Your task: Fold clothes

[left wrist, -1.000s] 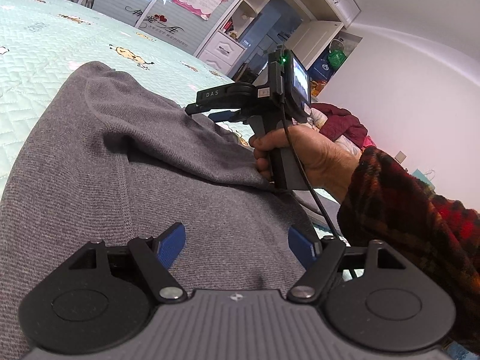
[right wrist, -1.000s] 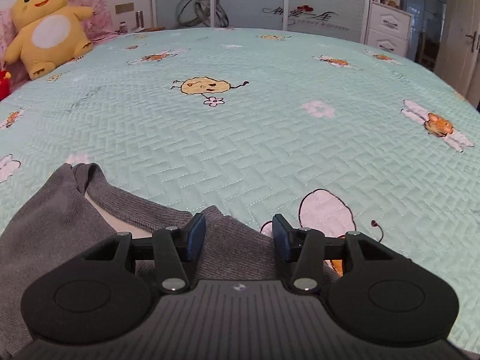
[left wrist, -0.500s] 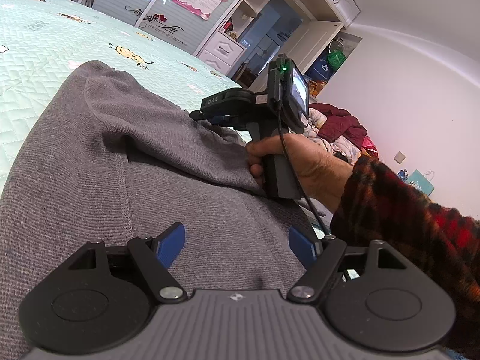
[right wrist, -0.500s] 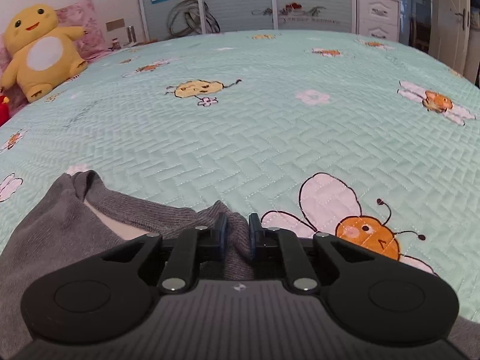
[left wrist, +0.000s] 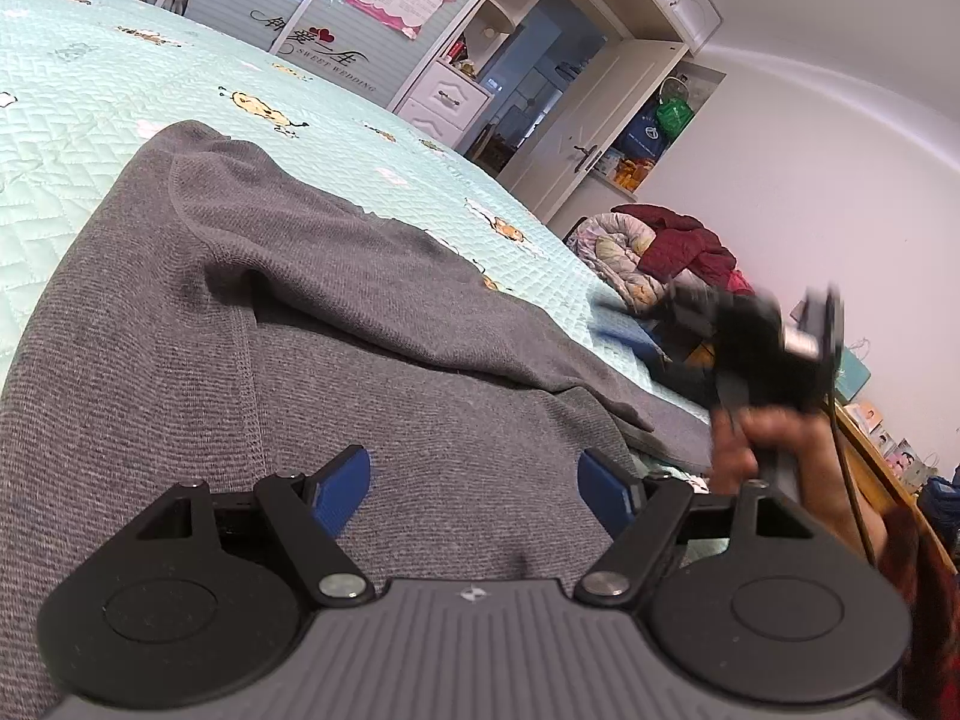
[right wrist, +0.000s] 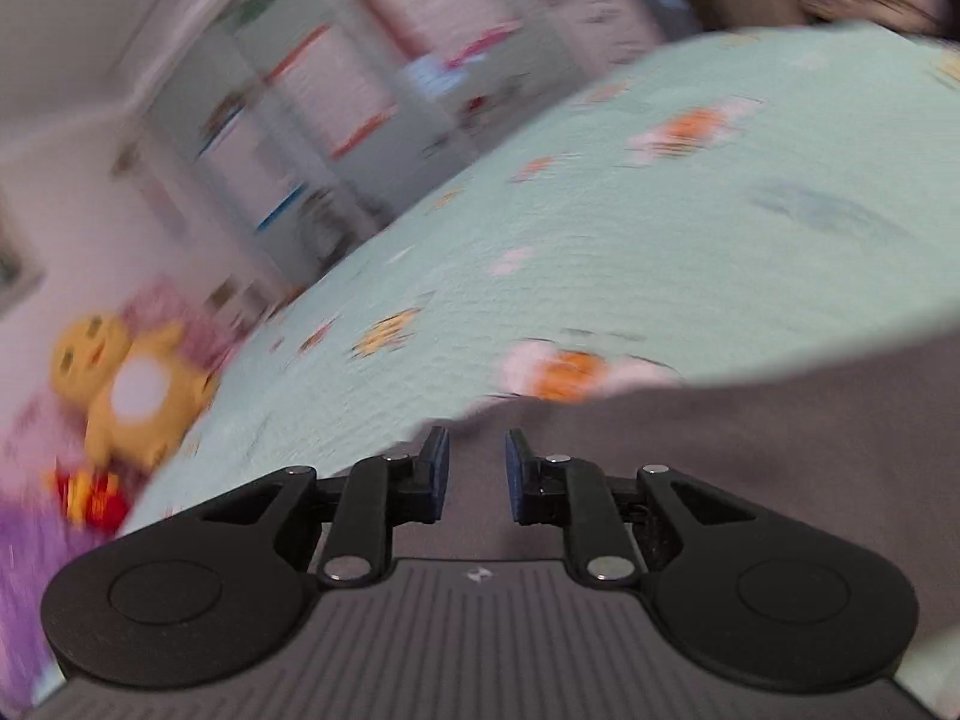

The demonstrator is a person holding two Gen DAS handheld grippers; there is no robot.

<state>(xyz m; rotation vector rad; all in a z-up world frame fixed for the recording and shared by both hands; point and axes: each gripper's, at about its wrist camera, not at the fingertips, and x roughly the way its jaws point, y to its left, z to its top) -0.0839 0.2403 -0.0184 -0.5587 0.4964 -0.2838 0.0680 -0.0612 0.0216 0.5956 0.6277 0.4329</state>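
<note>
Grey knit sweater (left wrist: pixel 336 324) lies spread on the mint quilted bed (left wrist: pixel 90 114). The left tool (left wrist: pixel 474 483) hovers over it, blades spread. The right tool (right wrist: pixel 477 471), blurred, has just been opening slightly, grey cloth between its blades.

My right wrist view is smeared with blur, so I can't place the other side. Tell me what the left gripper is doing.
Observer: The left gripper hangs over the grey garment, jaws wide apart, nothing pinched between them.
Operator: Describe how that garment lies.
Observer: A folded flap lies across its body, and the flap's lower edge runs diagonally toward the right.
Operator: Say what it rests on.
Observer: It is spread on the mint quilt, which shows bare to its left and beyond it.
Operator: Report anything past the bed.
Observer: A heap of clothes, dark red on top, sits beyond the quilt's right edge.
</note>
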